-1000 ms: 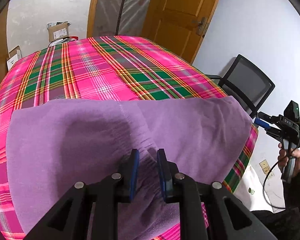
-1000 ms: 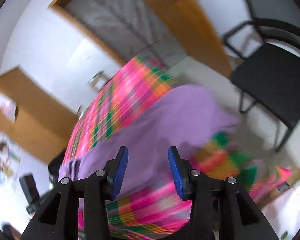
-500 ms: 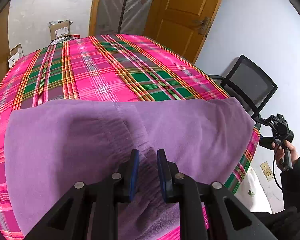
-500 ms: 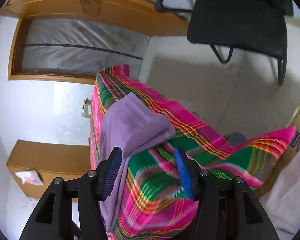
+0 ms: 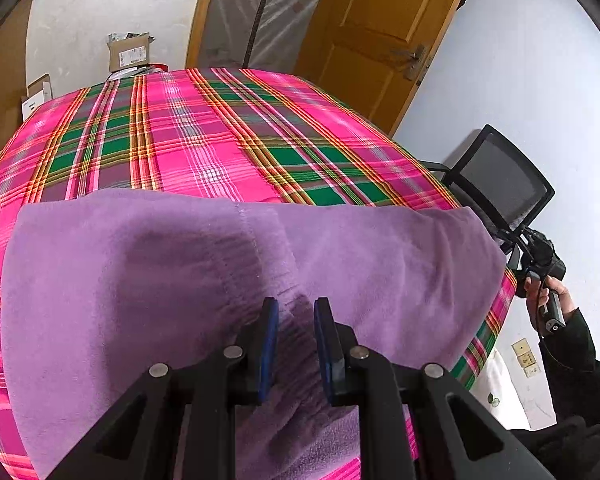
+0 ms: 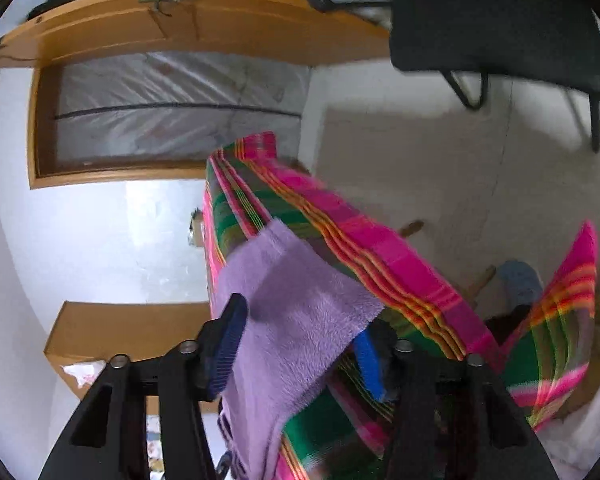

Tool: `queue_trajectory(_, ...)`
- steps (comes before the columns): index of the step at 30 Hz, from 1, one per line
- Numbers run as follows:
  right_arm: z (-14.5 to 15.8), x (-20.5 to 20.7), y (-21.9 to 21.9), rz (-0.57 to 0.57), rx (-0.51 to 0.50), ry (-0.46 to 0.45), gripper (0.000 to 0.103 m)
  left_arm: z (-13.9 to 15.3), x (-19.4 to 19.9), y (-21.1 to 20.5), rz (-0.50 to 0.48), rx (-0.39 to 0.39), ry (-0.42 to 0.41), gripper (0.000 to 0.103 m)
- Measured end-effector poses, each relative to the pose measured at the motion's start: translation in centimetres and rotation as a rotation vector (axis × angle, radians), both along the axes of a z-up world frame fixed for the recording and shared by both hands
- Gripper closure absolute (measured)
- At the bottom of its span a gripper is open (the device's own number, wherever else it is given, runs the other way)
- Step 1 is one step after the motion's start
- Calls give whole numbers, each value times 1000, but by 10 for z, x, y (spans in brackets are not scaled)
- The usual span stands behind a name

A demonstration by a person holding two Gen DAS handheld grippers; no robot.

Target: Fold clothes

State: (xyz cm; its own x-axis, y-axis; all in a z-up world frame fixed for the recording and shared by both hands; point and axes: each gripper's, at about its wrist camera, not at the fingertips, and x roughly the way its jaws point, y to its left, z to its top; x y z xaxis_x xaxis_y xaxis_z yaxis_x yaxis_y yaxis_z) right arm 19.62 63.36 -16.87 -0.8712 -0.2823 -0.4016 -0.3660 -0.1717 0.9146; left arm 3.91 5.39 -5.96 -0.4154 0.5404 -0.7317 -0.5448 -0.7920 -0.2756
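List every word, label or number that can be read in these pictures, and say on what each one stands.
No text here is legible.
Cardboard box behind the table: a white printed label, too small to read.
White box at the left: a dark mark, too small to read.
Purple garment: no tag or print shows.
Right wrist view: blurred, no writing visible.

Bright even daylight, soft shadows, strong fisheye bending with dark corners, right wrist view motion-blurred
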Motion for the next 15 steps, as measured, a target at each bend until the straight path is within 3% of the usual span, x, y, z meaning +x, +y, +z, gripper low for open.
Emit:
queue_trajectory(2,17,1,-2,-1,82,9,75,0,2,0,0,-4,9,85)
queue_trajectory(5,46,3,-11,0,198,23,82,0,3,0,5,2,14,85)
queue_trajectory(10,112,-4,-58,79,436,111,84,-1,4,0,15,5,25,85)
queue_trajectory(15,155,-27,-119,234,529,208,86,-1,4,-2,25,20,25,85)
